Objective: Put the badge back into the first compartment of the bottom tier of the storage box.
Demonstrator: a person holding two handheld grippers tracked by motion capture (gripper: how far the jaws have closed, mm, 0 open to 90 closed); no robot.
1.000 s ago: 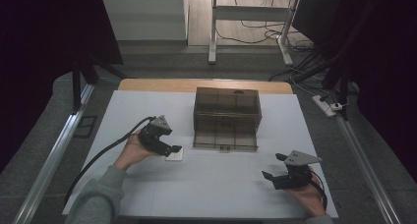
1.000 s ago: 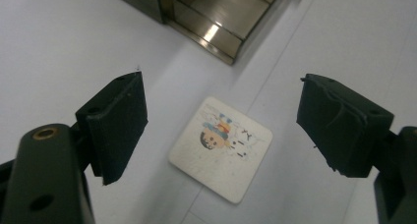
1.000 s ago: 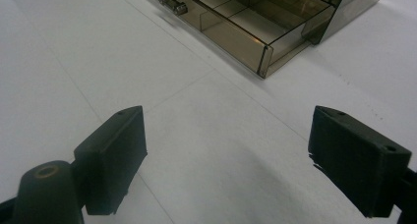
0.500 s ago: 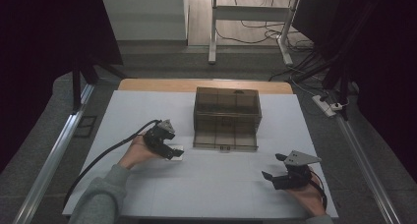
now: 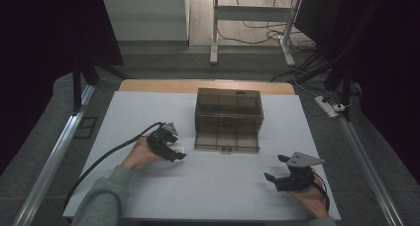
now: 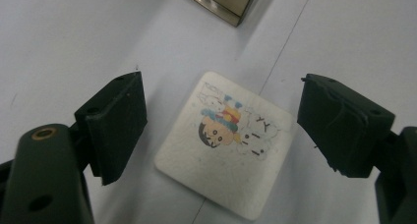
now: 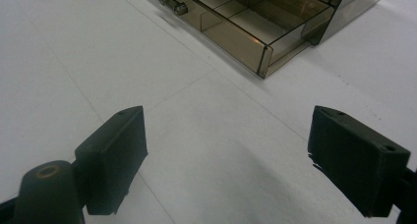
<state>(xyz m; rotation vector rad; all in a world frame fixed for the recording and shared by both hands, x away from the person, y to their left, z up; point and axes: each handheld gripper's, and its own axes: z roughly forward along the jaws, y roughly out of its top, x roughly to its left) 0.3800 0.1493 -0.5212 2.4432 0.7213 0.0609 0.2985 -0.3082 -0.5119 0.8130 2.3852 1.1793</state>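
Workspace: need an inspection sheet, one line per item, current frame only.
Surface: white table top, flat, faint seam lines.
Job's things: square cartoon card lying flat on the table; smoky clear drawer box with its drawer pulled out, compartments look empty.
Clutter: nothing seen.
Grippers: left gripper poised over the card, jaws open on either side, not touching it; right gripper resting near the front right, jaws open, nothing between them.
Cables: black cable trails from the left gripper off the table's front edge.
Surroundings: desk frame, floor cables, power strip.
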